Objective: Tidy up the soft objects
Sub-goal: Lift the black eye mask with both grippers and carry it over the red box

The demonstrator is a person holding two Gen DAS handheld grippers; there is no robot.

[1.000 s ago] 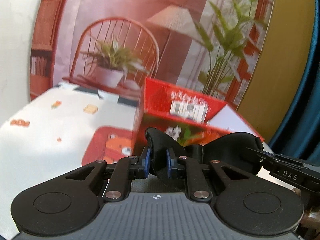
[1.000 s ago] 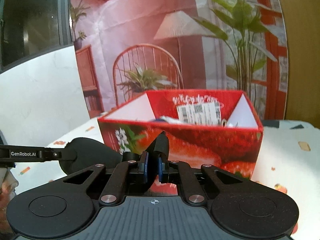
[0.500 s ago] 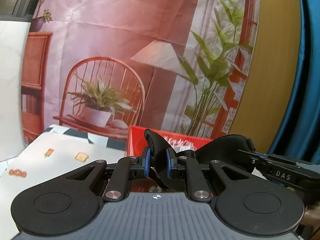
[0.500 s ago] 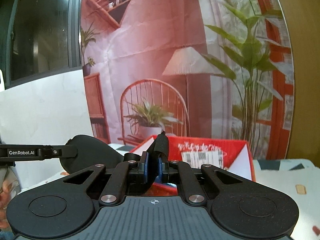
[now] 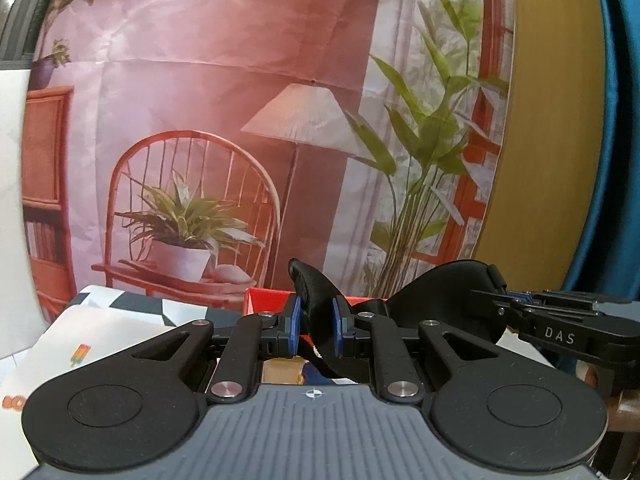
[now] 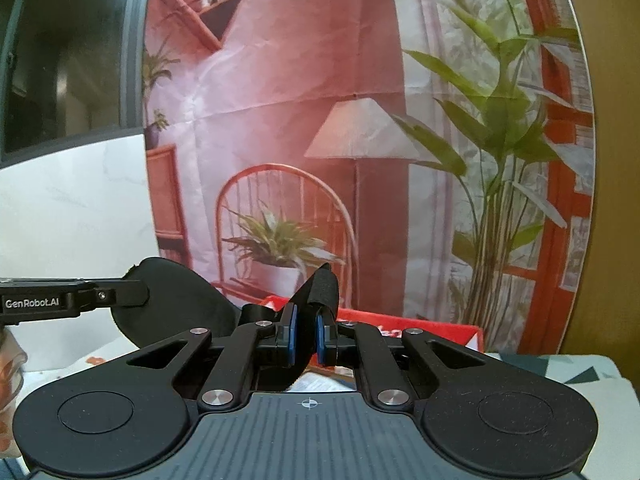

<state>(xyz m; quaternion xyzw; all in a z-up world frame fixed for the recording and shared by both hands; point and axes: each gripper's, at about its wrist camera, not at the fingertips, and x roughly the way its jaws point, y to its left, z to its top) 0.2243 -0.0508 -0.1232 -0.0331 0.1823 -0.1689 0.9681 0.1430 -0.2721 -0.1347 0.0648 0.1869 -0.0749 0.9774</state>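
Both grippers hold one black soft eye mask, stretched between them above a red box. My left gripper [image 5: 316,326] is shut on the mask's left end [image 5: 316,292]; the mask's right lobe [image 5: 448,296] runs to the right gripper's fingers [image 5: 560,332]. My right gripper [image 6: 307,338] is shut on the mask's strap end [image 6: 322,290]; the other lobe [image 6: 176,300] is held by the left gripper's fingers [image 6: 60,302]. The red box's rim shows just beyond the jaws in the left wrist view [image 5: 264,296] and the right wrist view [image 6: 420,326].
A printed backdrop [image 5: 240,120] with a chair, a lamp and plants hangs behind the table. A white tablecloth with small prints [image 5: 80,344] lies to the left. A yellow wall and a blue curtain [image 5: 616,160] stand at the right.
Both grippers have risen with the mask. The red box has dropped low in both views, so only its rim shows above the gripper bodies.
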